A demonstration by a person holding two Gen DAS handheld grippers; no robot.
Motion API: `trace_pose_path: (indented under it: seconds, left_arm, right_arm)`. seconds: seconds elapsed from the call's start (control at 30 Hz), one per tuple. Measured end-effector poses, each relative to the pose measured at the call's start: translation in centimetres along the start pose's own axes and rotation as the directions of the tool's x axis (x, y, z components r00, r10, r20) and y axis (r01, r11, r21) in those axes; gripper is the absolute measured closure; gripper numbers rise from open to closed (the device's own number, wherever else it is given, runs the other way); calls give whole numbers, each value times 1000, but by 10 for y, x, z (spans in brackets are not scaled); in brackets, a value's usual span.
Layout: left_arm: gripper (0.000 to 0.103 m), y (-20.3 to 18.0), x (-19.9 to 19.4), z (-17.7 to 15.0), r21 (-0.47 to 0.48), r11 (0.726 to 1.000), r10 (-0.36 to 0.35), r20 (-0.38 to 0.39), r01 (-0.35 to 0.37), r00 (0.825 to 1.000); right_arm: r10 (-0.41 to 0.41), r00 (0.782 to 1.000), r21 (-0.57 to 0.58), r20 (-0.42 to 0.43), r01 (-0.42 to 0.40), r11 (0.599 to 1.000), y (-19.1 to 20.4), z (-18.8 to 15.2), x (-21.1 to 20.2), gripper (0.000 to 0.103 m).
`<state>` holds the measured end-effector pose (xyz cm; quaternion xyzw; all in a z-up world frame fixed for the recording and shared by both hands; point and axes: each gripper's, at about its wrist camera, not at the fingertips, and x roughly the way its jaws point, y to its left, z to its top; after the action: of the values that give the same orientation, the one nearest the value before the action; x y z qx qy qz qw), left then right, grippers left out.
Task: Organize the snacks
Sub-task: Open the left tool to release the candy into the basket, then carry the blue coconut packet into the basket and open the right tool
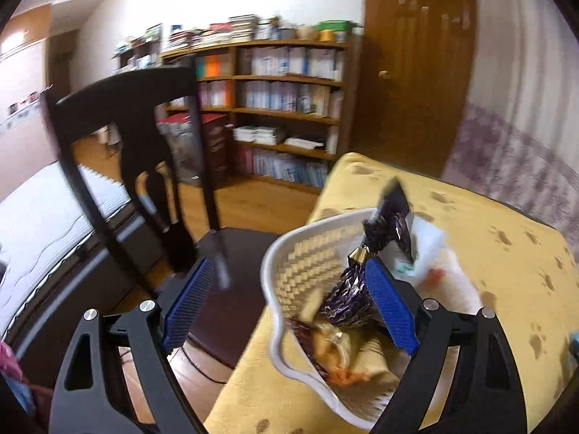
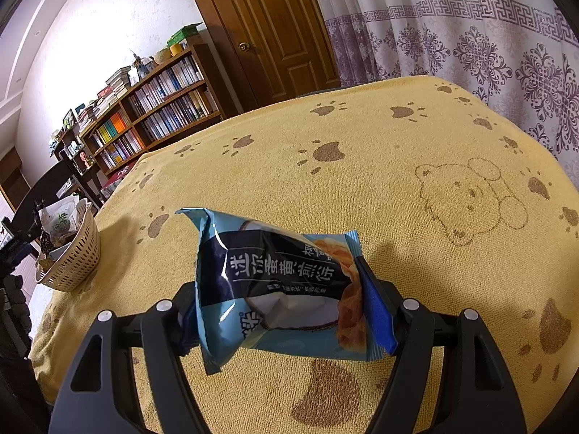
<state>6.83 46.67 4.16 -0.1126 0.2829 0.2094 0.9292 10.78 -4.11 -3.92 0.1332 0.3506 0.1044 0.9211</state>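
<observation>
In the left wrist view a white woven basket (image 1: pixel 269 271) stands at the left edge of the yellow paw-print tablecloth (image 1: pixel 499 260). It holds a purple foil snack (image 1: pixel 349 296), a dark purple packet (image 1: pixel 392 213), a white packet (image 1: pixel 434 249) and brown wrapped snacks (image 1: pixel 331 347). My left gripper (image 1: pixel 289 264) hangs open over the basket's near rim, its right pad (image 1: pixel 391 307) beside the purple foil snack. In the right wrist view my right gripper (image 2: pixel 278 282) is shut on a blue snack packet (image 2: pixel 275 282) above the cloth (image 2: pixel 325 126). The basket (image 2: pixel 72 260) sits far left.
A dark wooden chair (image 1: pixel 126 108) stands close to the table's left edge, its seat (image 1: pixel 231 289) under my left finger. A full bookshelf (image 1: pixel 289 108), a brown door (image 2: pixel 275 29) and a patterned curtain (image 2: pixel 488 43) line the room. A white mattress (image 1: pixel 43 224) lies at the left.
</observation>
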Motion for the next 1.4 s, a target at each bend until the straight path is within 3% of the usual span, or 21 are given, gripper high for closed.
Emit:
trace_pose_path:
  seconds: [0.3, 0.5, 0.63, 0.83, 1.07, 1.27, 1.4]
  left_arm:
    - [13, 19, 2, 5, -137, 989, 51, -2, -50, 999]
    - [13, 28, -5, 9, -192, 981, 21, 16, -17, 1000]
    - [13, 28, -16, 11, -199, 980, 8, 44, 1, 999]
    - [13, 25, -31, 15, -200, 980, 19, 81, -2, 997]
    - [13, 16, -44, 15, -155, 987, 68, 117, -50, 991]
    - [12, 18, -59, 20, -154, 988, 47, 153, -23, 987]
    - [13, 29, -68, 23, -190, 982, 35, 173, -2, 984]
  right_arm:
    - [-1, 1000, -3, 4, 1, 1000, 0, 0, 0, 31]
    - [25, 1000, -28, 2, -25, 999, 16, 0, -4, 31]
    - [98, 995, -42, -11, -98, 994, 40, 5, -7, 31]
    - [225, 974, -102, -37, -227, 968, 100, 22, -9, 31]
    - [351, 929, -226, -115, -368, 902, 200, 30, -3, 31]
    - [360, 914, -371, -190, -406, 835, 290, 22, 16, 31]
    - [300, 934, -505, -195, -358, 785, 342, 5, 32, 31]
